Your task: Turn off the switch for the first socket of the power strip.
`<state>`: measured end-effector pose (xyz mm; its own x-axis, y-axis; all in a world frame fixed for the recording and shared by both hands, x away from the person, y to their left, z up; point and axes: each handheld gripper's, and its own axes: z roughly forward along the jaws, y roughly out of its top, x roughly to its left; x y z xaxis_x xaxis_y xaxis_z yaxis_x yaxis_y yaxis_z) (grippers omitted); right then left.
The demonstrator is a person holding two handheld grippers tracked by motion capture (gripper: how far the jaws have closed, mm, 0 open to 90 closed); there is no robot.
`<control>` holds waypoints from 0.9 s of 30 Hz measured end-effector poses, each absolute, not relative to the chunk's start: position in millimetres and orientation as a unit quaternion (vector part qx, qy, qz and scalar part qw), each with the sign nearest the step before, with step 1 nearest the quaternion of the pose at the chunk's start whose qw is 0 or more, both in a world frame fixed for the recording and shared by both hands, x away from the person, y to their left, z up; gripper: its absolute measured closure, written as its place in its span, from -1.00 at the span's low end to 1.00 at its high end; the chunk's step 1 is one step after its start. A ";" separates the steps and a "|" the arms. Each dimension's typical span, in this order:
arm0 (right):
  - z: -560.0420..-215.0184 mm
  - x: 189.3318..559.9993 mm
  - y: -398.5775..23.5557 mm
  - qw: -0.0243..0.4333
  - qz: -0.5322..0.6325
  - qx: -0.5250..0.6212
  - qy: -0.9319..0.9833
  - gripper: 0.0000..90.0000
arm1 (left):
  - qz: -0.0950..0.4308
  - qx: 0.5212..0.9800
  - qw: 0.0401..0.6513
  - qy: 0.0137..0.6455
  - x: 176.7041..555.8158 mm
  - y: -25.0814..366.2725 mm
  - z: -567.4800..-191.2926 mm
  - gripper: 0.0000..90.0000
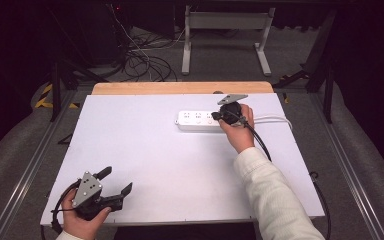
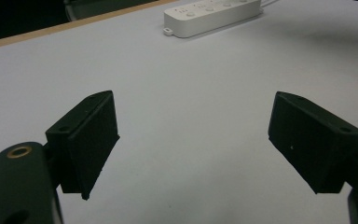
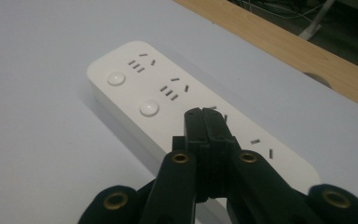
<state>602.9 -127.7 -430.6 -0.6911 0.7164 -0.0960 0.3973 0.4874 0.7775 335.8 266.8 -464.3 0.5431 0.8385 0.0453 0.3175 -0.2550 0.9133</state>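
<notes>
A white power strip point(image 1: 196, 120) lies on the far middle of the white table, its cord running off to the right. In the right gripper view the power strip point(image 3: 168, 100) shows round buttons and socket slots. My right gripper point(image 3: 205, 116) is shut, jaws pressed together with nothing between them, its tip just over the strip near a third button. In the high view the right gripper point(image 1: 215, 116) sits at the strip's right end. My left gripper point(image 1: 116, 181) rests open near the table's front left corner; its jaws point(image 2: 193, 144) stand wide apart over bare table.
The white table top point(image 1: 170, 165) has a wooden strip point(image 1: 180, 88) along its far edge. Beyond it are cables point(image 1: 140, 60) on the floor and a grey metal stand point(image 1: 225, 35). The strip's white cord point(image 1: 272, 119) leads right.
</notes>
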 end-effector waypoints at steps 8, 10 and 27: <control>-442.3 613.5 -136.3 0.207 0.357 0.358 0.838 1.00 | 0.276 0.743 0.468 0.391 335.4 267.6 -464.7 -0.64; -443.4 614.2 -136.7 0.207 0.356 0.359 0.838 1.00 | 0.275 0.743 0.468 0.391 335.6 267.3 -464.8 -0.64; -450.2 617.3 -138.6 0.213 0.327 0.368 0.844 1.00 | 0.275 0.746 0.466 0.389 336.1 267.7 -464.9 -0.64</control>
<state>617.3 -138.6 -450.2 -0.6392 0.7598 -0.1187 0.4821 0.5162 0.7079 336.1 267.7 -464.9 0.5470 0.8358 0.0476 0.3243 -0.2640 0.9084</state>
